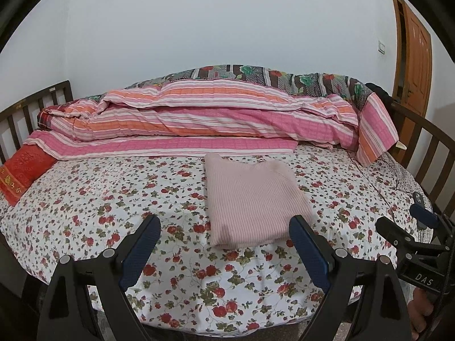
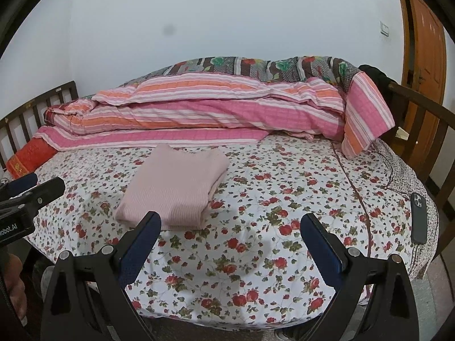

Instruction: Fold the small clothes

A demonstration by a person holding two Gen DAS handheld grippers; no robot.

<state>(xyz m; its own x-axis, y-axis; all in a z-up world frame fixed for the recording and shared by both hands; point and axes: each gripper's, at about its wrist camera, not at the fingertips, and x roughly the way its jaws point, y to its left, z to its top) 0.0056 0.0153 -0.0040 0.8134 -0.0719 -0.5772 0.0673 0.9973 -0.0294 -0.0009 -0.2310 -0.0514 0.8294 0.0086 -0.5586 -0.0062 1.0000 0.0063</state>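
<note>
A pale pink ribbed garment [image 1: 251, 199] lies folded into a neat rectangle on the floral bedsheet [image 1: 113, 199]. It also shows in the right wrist view [image 2: 176, 187]. My left gripper [image 1: 224, 227] is open and empty, held just in front of the garment's near edge. My right gripper [image 2: 231, 224] is open and empty, to the right of the garment over the bare sheet [image 2: 284, 199]. The right gripper also shows at the right edge of the left wrist view [image 1: 409, 221]. The left gripper also shows at the left edge of the right wrist view [image 2: 42, 187].
A pink and orange striped quilt [image 1: 213, 116] is bundled along the back of the bed. A red pillow [image 1: 20, 176] lies at the left. A dark phone [image 2: 418, 217] lies at the bed's right edge. Wooden rails [image 2: 421, 130] bound both ends. A wooden door [image 1: 415, 51] stands far right.
</note>
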